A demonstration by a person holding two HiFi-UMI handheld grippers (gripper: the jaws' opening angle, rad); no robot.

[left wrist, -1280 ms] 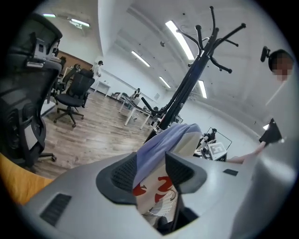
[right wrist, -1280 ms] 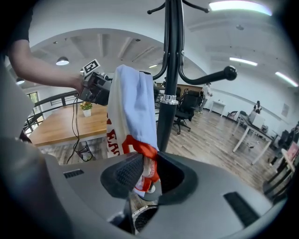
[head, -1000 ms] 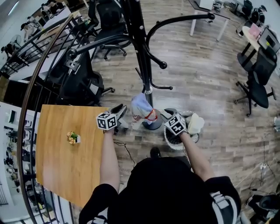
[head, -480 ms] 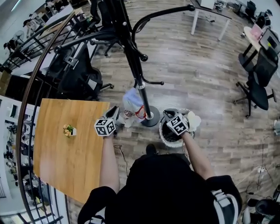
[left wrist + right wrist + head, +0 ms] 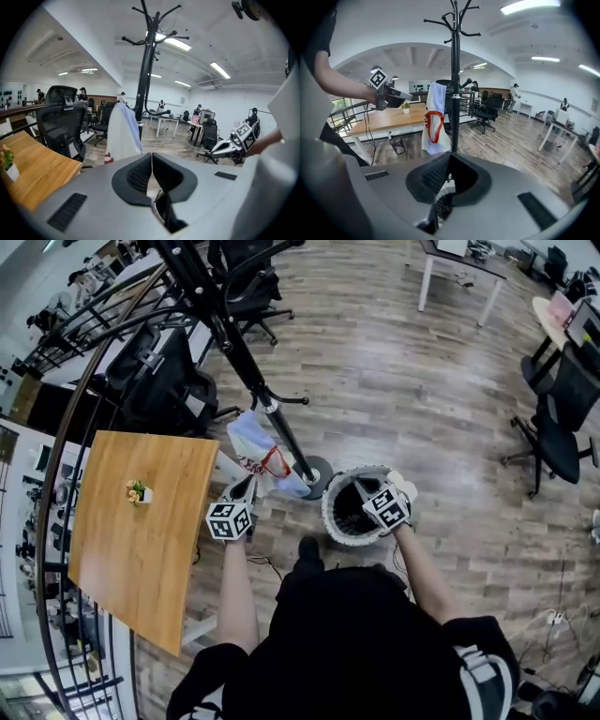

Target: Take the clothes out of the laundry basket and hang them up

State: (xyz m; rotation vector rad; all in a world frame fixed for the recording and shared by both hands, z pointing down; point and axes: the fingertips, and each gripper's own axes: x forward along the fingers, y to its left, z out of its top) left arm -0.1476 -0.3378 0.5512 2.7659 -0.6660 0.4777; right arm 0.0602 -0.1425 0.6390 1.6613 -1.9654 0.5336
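One white garment with red trim (image 5: 255, 448) hangs on the tall black coat stand (image 5: 239, 343). The round white laundry basket (image 5: 330, 521) at its foot looks nearly empty, though a pale cloth (image 5: 405, 486) at its rim may remain. The left gripper (image 5: 151, 157) and right gripper (image 5: 449, 157) have just closed, pressed together on nothing. The garment's red print is unreadable.

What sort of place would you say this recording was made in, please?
Most likely an open-plan office: black swivel chairs stand about a wood-look floor, a white-legged desk sits at the far side, and long strip lights run across the ceiling.
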